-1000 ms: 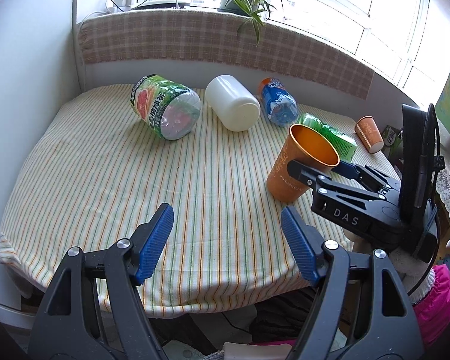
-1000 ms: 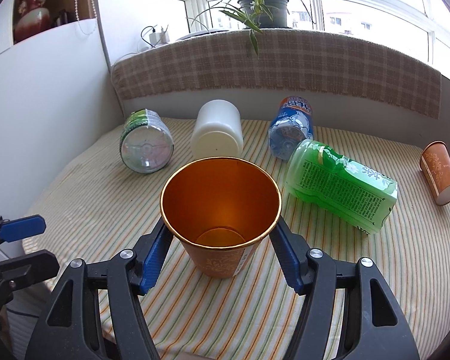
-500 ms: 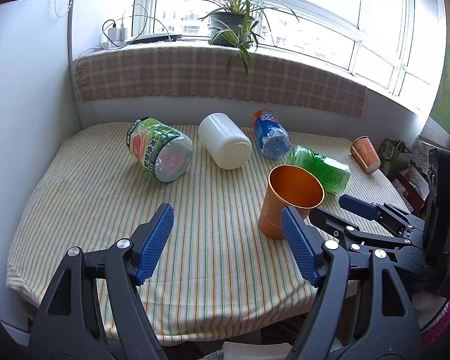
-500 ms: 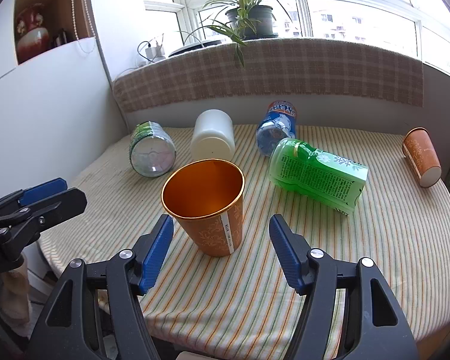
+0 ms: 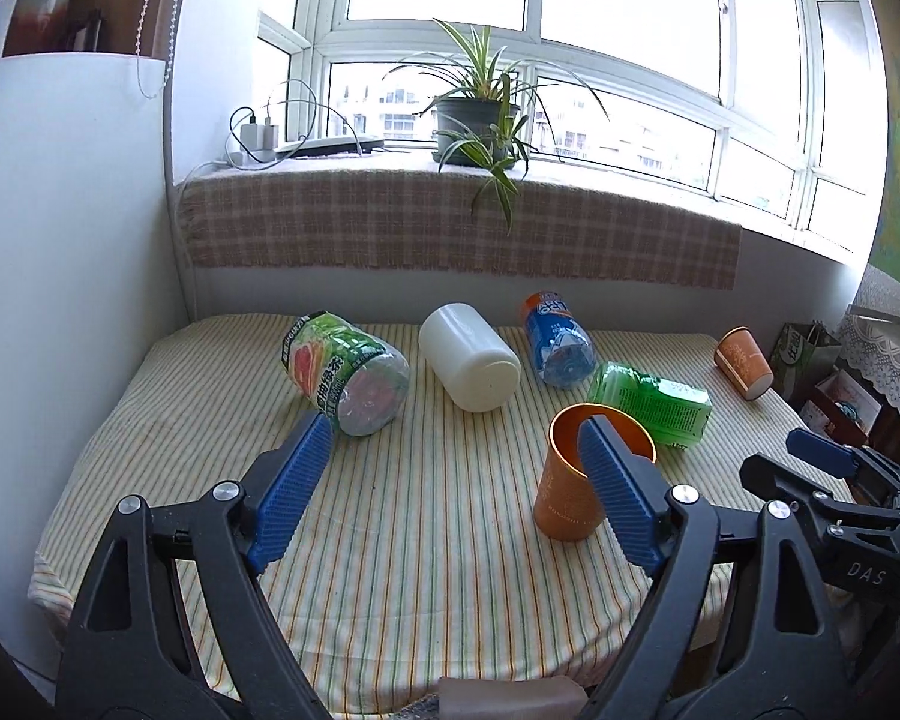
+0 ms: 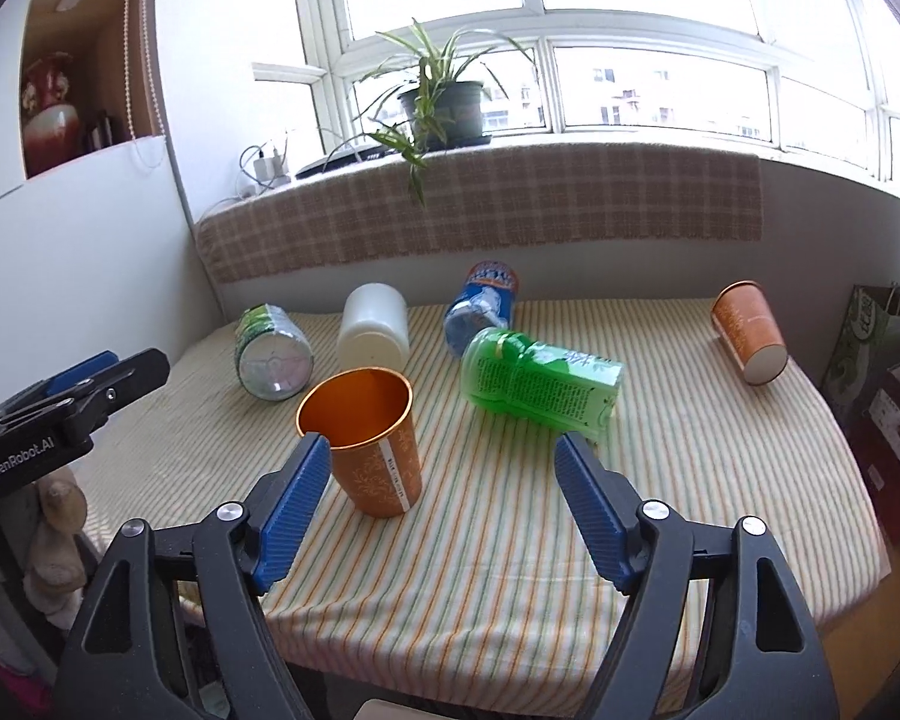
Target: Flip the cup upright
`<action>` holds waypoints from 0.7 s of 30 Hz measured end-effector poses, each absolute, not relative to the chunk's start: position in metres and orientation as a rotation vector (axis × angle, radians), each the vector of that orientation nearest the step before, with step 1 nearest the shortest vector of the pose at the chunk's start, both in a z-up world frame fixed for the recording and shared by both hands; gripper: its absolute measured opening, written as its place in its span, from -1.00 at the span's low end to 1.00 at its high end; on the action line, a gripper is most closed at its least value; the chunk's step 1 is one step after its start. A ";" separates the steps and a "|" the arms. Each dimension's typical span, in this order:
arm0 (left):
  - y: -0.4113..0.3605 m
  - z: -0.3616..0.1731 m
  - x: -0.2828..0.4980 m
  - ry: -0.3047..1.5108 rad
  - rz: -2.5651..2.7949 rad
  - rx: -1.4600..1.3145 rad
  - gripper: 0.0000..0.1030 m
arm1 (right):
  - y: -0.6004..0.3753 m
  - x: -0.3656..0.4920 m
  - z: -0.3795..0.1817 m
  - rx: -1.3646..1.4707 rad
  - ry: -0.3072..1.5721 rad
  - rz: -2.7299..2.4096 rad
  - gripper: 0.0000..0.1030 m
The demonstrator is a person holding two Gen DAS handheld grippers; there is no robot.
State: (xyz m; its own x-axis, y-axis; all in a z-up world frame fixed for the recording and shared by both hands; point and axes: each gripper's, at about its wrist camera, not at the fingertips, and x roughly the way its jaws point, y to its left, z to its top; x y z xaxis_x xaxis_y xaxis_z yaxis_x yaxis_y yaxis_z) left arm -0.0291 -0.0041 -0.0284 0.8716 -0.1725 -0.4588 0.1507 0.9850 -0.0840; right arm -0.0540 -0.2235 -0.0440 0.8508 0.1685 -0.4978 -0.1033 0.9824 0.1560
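Observation:
An orange metal cup stands upright, mouth up, on the striped tablecloth; it also shows in the right wrist view. A second orange paper cup lies on its side at the far right, also seen in the right wrist view. My left gripper is open and empty, back from the table's front edge. My right gripper is open and empty, pulled back behind the upright cup; it appears in the left wrist view.
Lying on the cloth are a green-labelled bottle, a white jar, a blue bottle and a green bottle. A white wall stands left. A plaid-covered sill with a potted plant runs behind.
My right gripper opened, let go of the orange metal cup and drew back. The cup stays standing upright. Both grippers have pulled back and up from the table.

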 end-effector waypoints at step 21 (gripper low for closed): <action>0.001 -0.015 -0.044 0.388 -0.094 -0.041 1.00 | -0.212 -0.068 -0.011 0.078 0.328 -0.018 0.91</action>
